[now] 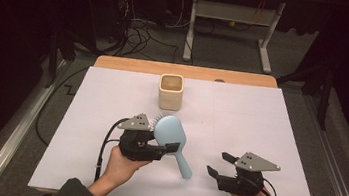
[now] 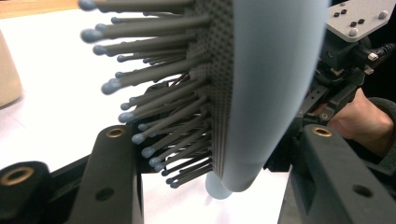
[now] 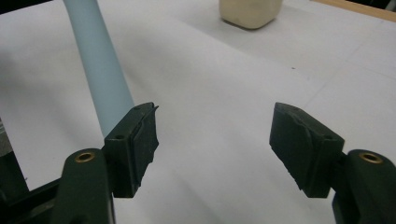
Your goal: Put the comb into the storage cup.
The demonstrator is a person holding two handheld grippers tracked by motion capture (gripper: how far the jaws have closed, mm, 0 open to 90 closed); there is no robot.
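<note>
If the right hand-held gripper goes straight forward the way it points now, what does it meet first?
Probably nothing soon: between the open jaws of the right hand-held gripper lies bare white table. The hairbrush handle passes left; the beige cup stands far ahead.

- Hairbrush (image 1: 170, 131): pale blue back and handle; in the left gripper view, a dark grey pad with a fine dotted pattern and grey bristles (image 2: 163, 100) tipped in light blue.
- Cup (image 1: 170, 91): plain cream walls, with a darker tan inside.
- Table cover (image 1: 260, 123): plain white, crossed by faint seam lines.
- Table edge (image 1: 186, 71): light wood tone, seen beyond the white cover.
- Left gripper (image 1: 172, 148): black body and jaws, grey three-cornered plate with dark dots, black cable; brass-coloured rings on the jaws.
- Right gripper (image 1: 218, 164): black body and jaws, grey plate, brass-coloured rings.
- Sleeve (image 1: 67, 193): dark olive green.
- Floor (image 1: 23, 125): grey.
</note>
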